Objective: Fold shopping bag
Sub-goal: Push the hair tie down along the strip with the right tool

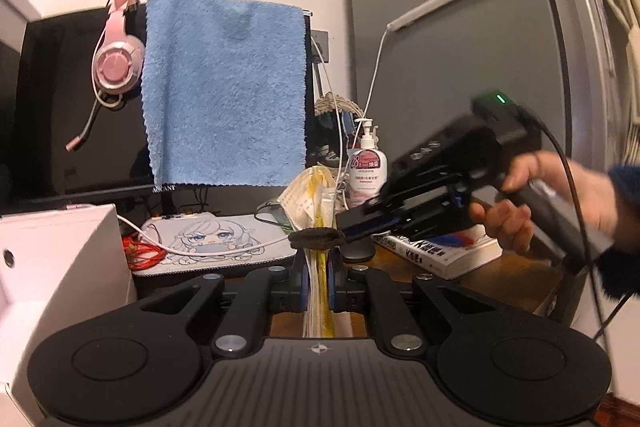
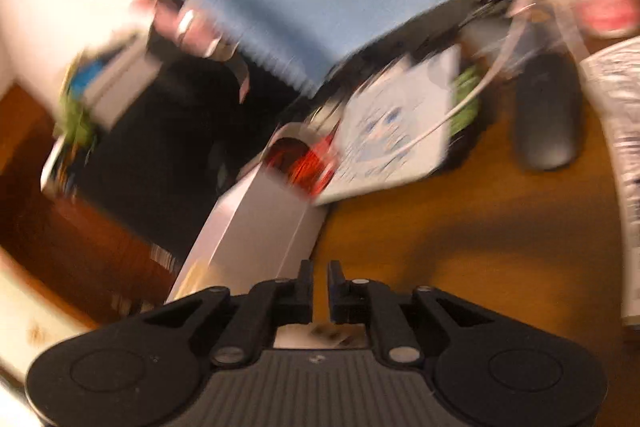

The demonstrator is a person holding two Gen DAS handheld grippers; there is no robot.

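Note:
The shopping bag, white and yellow plastic folded into a narrow bundle, stands upright between the fingers of my left gripper, which is shut on it. A black elastic band wraps the bundle just above the fingertips. In the left wrist view my right gripper, held by a hand, comes in from the right with its tips beside the band. The blurred right wrist view shows the right gripper over the wooden desk, its jaws nearly together with nothing between them.
A blue towel hangs over a monitor, with a pink headset beside it. A white box sits at the left. A mouse pad, lotion bottle, book and mouse crowd the desk. A grey cabinet stands at the right.

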